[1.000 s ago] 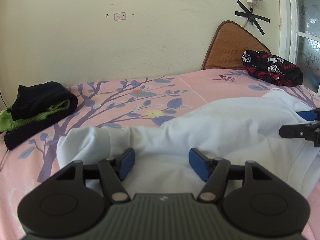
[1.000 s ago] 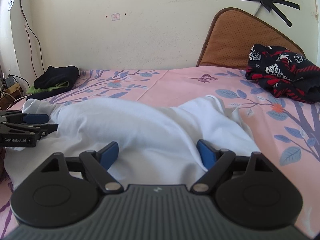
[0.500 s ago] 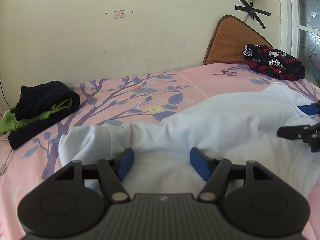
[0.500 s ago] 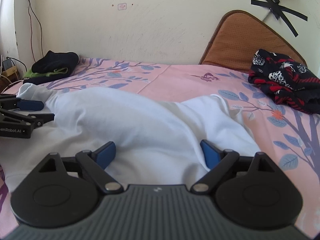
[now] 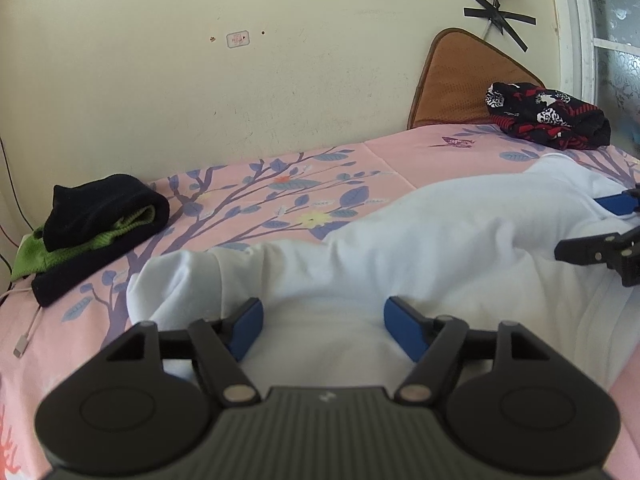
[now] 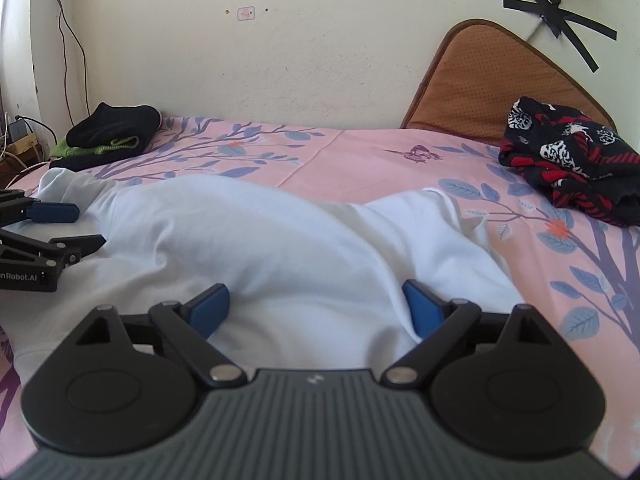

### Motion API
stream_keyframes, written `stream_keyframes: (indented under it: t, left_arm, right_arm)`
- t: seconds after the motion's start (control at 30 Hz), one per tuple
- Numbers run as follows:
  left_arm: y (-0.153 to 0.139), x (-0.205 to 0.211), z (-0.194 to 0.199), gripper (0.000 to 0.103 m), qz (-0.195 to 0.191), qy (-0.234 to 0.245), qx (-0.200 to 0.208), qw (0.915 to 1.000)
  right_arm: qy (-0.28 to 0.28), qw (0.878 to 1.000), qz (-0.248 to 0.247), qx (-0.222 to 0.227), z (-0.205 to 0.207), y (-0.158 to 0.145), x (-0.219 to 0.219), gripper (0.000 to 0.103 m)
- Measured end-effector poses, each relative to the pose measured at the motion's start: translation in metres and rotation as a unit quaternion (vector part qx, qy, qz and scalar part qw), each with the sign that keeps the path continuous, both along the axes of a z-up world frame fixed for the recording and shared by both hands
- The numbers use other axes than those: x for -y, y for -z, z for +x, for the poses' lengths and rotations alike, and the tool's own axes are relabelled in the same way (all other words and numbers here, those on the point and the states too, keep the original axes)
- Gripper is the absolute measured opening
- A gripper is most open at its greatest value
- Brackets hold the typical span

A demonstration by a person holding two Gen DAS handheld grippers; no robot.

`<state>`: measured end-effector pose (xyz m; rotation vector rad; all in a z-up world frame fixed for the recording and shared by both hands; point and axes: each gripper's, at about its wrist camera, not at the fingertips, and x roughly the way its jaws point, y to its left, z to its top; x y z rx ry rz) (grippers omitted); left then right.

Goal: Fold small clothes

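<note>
A white garment (image 5: 400, 248) lies bunched across the pink bedsheet (image 5: 320, 168), with a raised fold running along its middle. My left gripper (image 5: 323, 312) hovers over its near left part. Its jaws are opening, and the blue pads stand apart with only loose cloth below them. My right gripper (image 6: 315, 294) is wide open over the white garment (image 6: 280, 240) on the right side, gripping nothing. Each gripper shows at the edge of the other's view: the right gripper (image 5: 592, 232) and the left gripper (image 6: 68, 228) both rest against the cloth.
A folded black and green pile (image 5: 100, 216) sits at the bed's far left by the wall. A black, red and white patterned garment (image 6: 568, 160) lies at the far right before a brown cushion (image 6: 500, 80). A cable end (image 5: 24, 344) lies at the left edge.
The right gripper's pads stand slightly farther apart than a second ago. The garment and both hands stay where they were.
</note>
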<state>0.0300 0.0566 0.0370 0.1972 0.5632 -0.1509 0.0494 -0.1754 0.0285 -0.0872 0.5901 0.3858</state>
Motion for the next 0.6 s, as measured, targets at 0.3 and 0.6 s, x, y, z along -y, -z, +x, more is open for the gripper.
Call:
stream_keyframes:
  t: [0.3,0.6]
  left_arm:
    - [-0.0001,-0.0024,-0.0022,0.097,-0.009,0.012,0.003,0.9999]
    - [-0.0005,0.0001,-0.0039,0.103,-0.003,0.012,0.008,0.9999]
  right_arm:
    - [0.001,1.000,0.002,0.003,-0.0028,0.0001,-0.0006,0.095]
    - [0.001,1.000,0.000,0.004,-0.0027,0.0003,-0.0005,0.095]
